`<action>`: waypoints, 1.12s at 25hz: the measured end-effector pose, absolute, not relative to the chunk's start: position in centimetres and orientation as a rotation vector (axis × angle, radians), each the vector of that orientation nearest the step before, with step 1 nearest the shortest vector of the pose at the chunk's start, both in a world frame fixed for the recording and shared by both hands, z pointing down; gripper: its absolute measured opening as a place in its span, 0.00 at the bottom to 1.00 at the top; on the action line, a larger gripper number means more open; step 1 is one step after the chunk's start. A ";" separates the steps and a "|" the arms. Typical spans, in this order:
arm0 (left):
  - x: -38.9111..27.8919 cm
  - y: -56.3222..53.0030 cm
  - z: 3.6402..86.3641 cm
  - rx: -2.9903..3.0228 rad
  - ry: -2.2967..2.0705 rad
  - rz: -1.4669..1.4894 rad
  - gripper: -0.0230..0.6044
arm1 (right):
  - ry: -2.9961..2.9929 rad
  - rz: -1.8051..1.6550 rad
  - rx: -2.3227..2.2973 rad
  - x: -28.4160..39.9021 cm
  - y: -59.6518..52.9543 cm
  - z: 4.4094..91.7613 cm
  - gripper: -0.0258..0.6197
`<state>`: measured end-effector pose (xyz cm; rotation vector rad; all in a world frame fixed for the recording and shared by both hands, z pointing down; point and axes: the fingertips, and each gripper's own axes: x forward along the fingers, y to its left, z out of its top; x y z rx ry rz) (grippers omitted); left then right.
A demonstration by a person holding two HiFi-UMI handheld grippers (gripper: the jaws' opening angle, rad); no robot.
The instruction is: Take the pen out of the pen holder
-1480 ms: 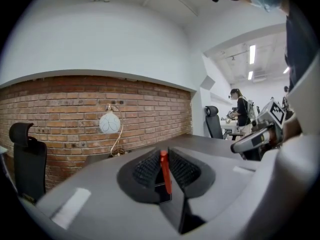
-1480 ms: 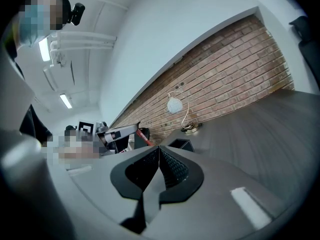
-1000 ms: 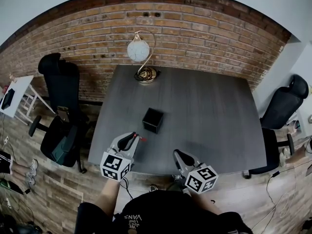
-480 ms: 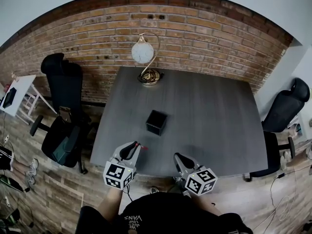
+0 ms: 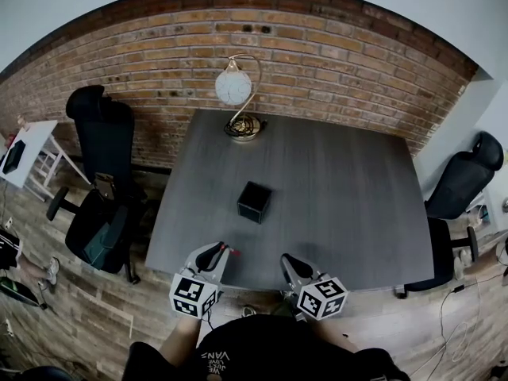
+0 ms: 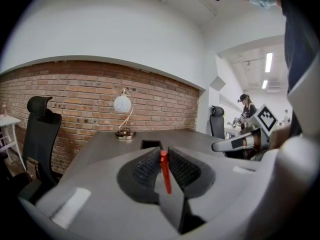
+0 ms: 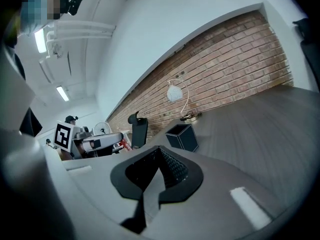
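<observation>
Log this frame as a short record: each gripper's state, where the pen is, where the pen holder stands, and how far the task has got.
left gripper: shut on the red pen, over the table's near edge
right gripper: shut, nothing between the jaws
pen holder: black, open-topped, upright mid-table, apart from both grippers
table: dark grey, lamp at its far edge
task status: pen is out of the holder

Brick wall point(image 5: 317, 46) behind grey table point(image 5: 341, 189), globe lamp point(image 5: 232, 87), black office chairs point(image 5: 99, 129)

vans logo point(image 5: 213, 355), upside down, on person's blk shirt point(image 5: 270, 344)
</observation>
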<state>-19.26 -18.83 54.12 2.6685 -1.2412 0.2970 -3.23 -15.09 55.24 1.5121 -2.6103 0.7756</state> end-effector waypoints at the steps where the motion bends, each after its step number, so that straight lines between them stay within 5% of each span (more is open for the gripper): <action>1: -19.2 -18.7 54.3 2.663 -1.239 0.297 0.20 | -2.601 0.773 1.516 -3.1 -15.1 55.5 0.04; 28: -17.0 -16.6 55.6 2.646 -1.192 0.333 0.20 | -2.561 0.764 1.576 -1.2 -14.7 56.3 0.04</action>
